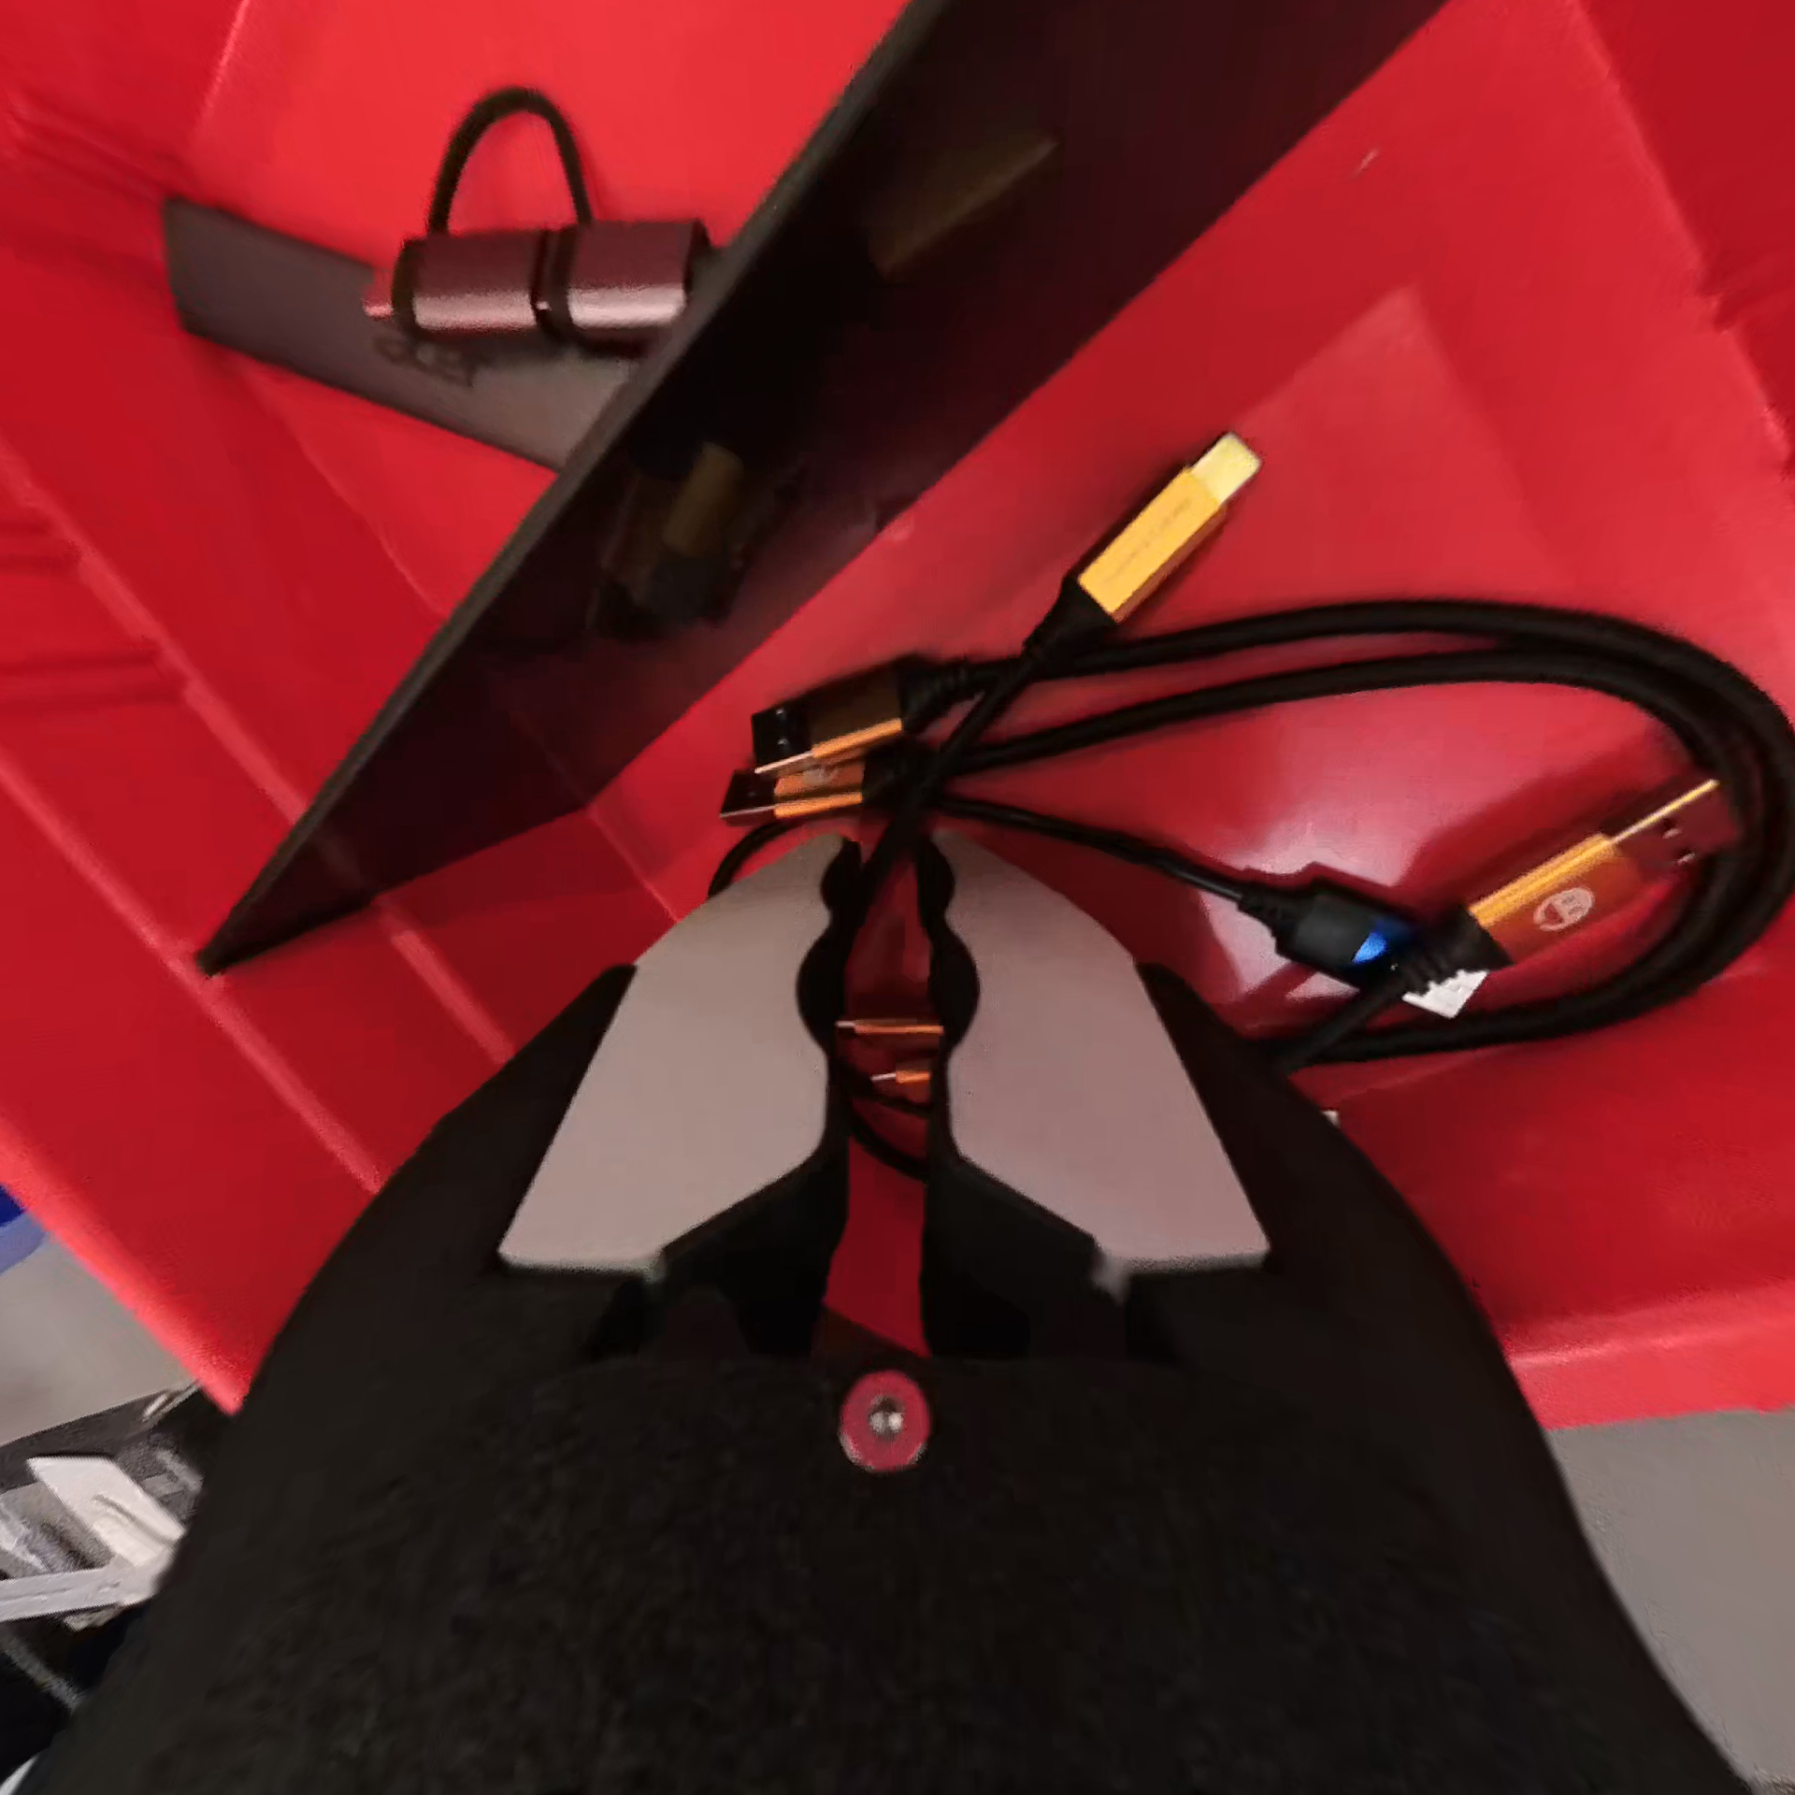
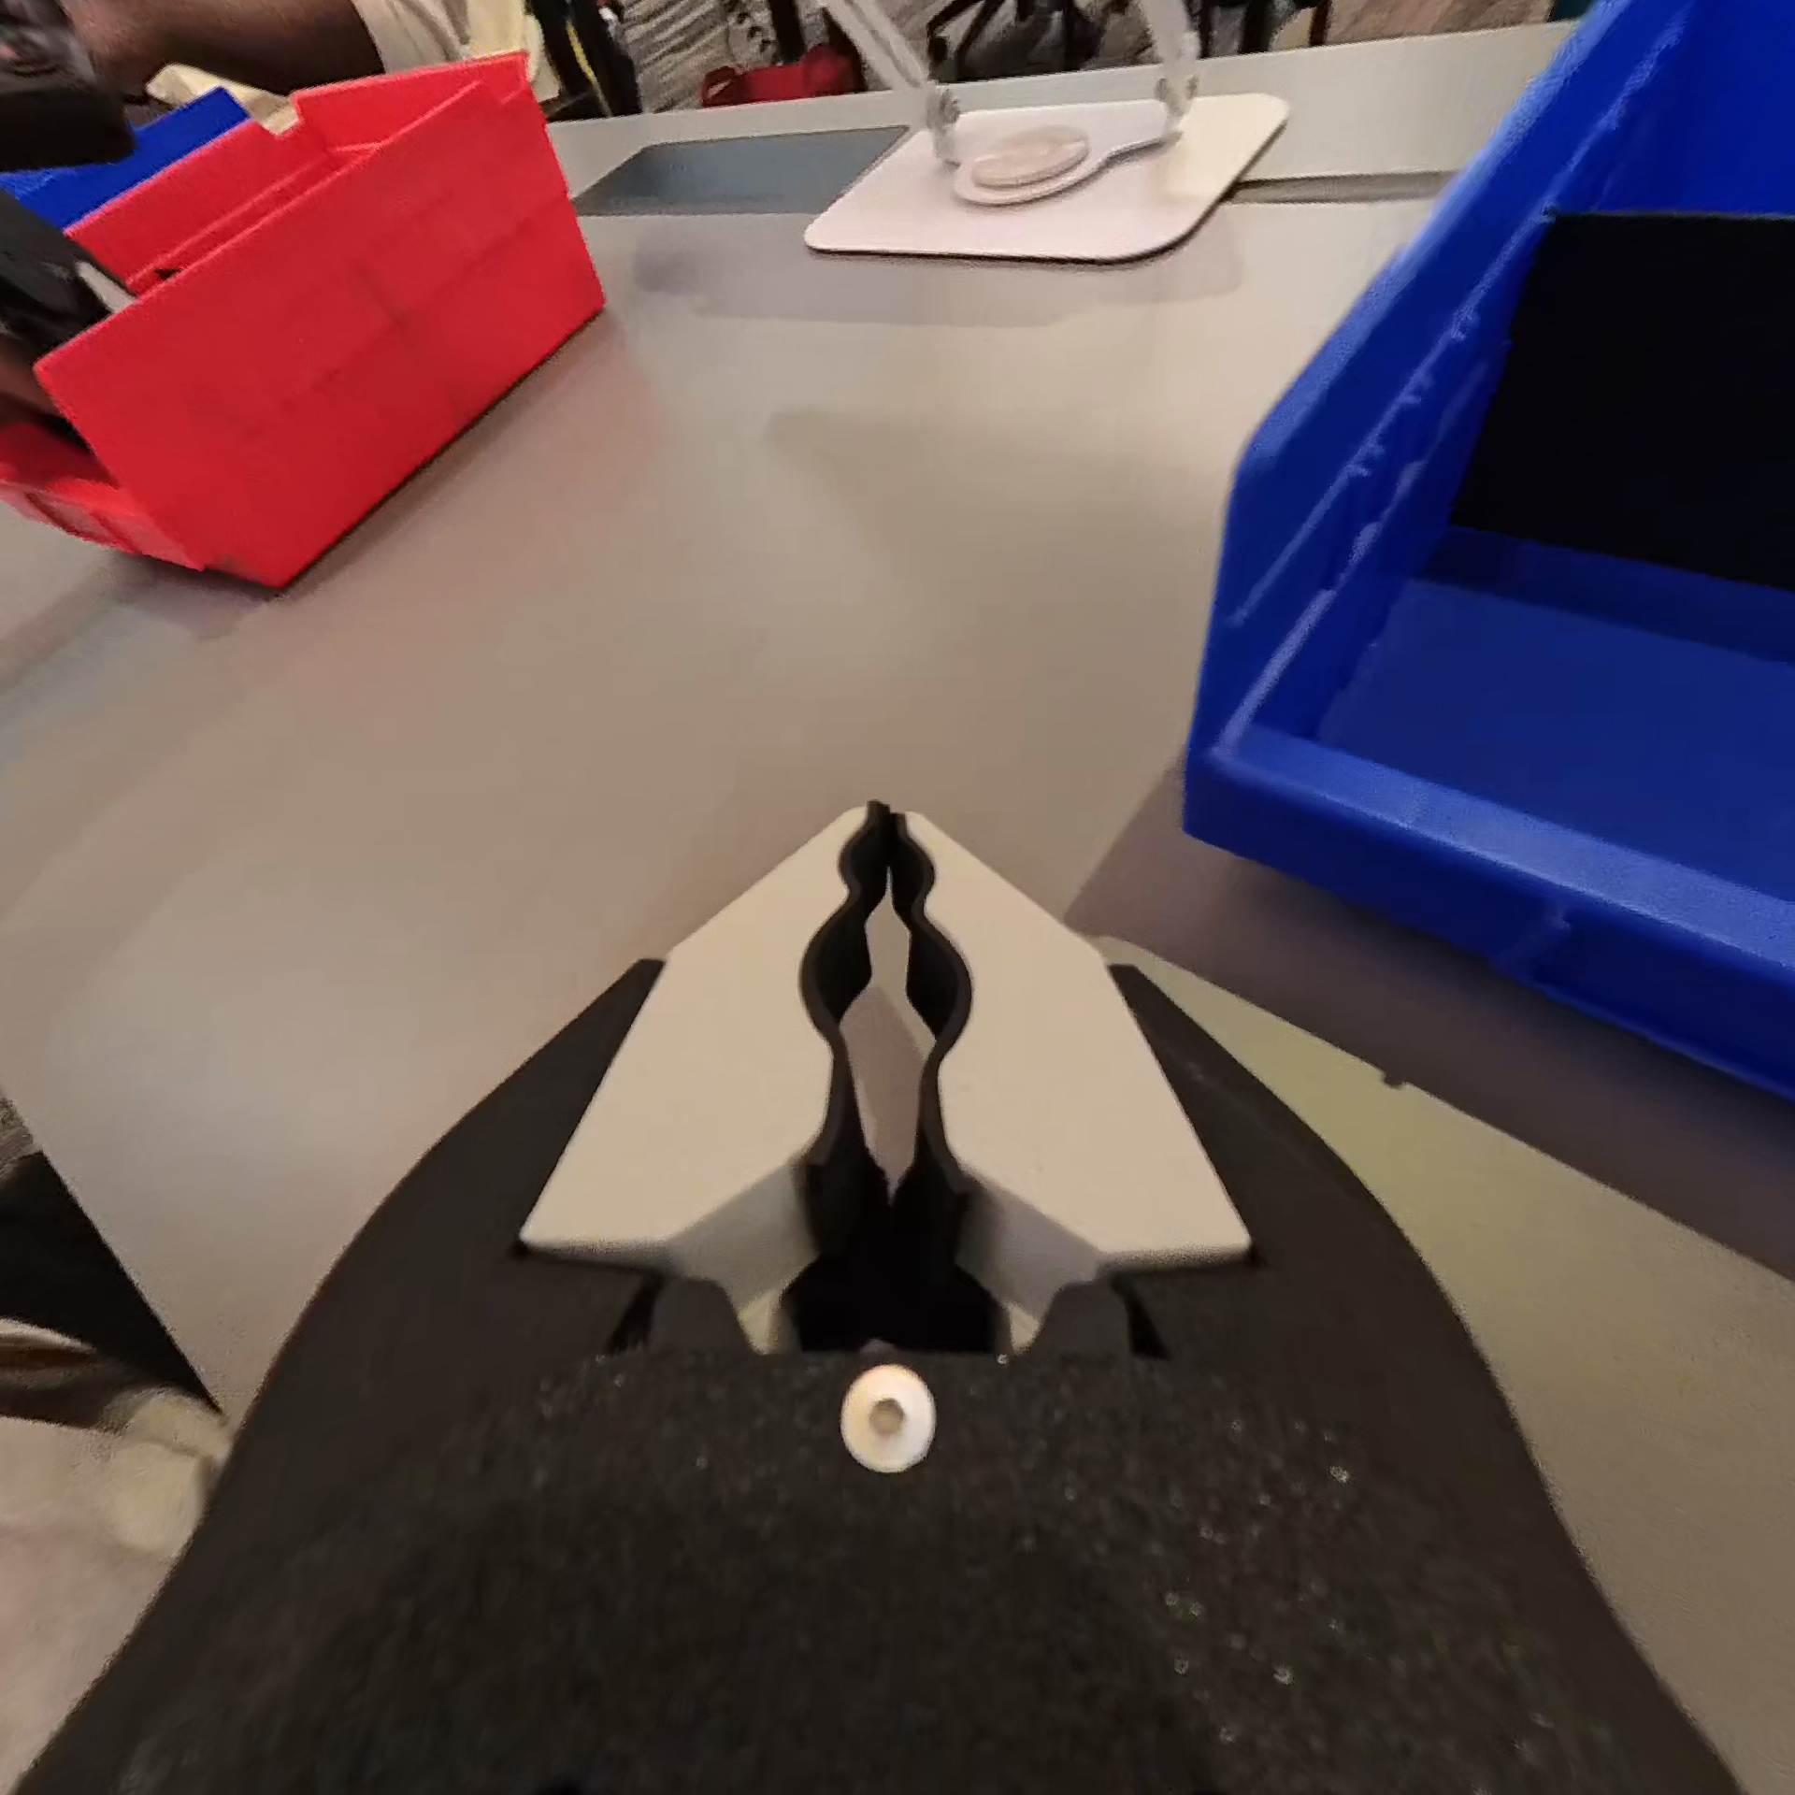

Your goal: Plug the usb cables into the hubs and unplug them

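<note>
Cables (image 1: 1214,680) lie bundled centre-right in red bin (image 1: 1457,291), hub (image 1: 408,321) upper left; left gripper (image 1: 889,855) slightly parted, straddling cords w/o clear hold, right gripper (image 2: 889,826) closed, empty; fetch step, next needs firm pinch on one plug.

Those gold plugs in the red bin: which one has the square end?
The gold plug lying farthest from the left tool, beside the dark divider; the others end in flat tips.

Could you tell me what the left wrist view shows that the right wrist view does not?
Only the left wrist view shows inside the red bin: the cables, the hub, a dark divider, and the left gripper slightly open around cable strands. Only the right wrist view shows the shut right gripper, table, blue bin and white stand. Both show the red bin.
</note>
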{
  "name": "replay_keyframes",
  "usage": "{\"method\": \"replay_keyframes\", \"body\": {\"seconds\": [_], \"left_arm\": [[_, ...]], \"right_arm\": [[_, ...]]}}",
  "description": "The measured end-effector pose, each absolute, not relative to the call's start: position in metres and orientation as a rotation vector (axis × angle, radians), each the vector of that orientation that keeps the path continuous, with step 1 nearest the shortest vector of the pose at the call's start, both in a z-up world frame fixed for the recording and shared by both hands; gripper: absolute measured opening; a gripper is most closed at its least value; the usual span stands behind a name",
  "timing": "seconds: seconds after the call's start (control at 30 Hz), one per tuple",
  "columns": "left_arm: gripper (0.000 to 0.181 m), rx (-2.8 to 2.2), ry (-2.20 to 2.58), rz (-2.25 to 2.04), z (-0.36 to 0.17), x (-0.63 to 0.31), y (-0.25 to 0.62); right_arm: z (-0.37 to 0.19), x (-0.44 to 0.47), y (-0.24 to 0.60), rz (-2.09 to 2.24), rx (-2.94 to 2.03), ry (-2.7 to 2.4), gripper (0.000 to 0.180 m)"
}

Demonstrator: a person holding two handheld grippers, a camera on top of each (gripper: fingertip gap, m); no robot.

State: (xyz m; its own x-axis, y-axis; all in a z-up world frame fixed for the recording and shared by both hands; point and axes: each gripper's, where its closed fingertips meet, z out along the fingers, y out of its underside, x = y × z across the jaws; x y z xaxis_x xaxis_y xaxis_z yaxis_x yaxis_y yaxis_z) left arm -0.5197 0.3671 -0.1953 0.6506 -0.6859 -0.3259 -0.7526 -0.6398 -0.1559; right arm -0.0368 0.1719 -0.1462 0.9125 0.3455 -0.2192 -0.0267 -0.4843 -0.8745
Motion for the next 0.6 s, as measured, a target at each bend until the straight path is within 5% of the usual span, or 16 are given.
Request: {"method": "replay_keyframes", "body": {"seconds": [0.2,0.6], "left_arm": [[0.004,-2.446,1.145,0.55,-0.164,-0.528,0.367],[0.003,-1.961,0.66,0.116,0.05,-0.485,0.331]], "right_arm": [[-0.142,-0.073,0.179,0.542,-2.025,-0.336,0.0],[-0.135,-0.092,0.177,0.601,-1.968,-0.338,0.0]]}}
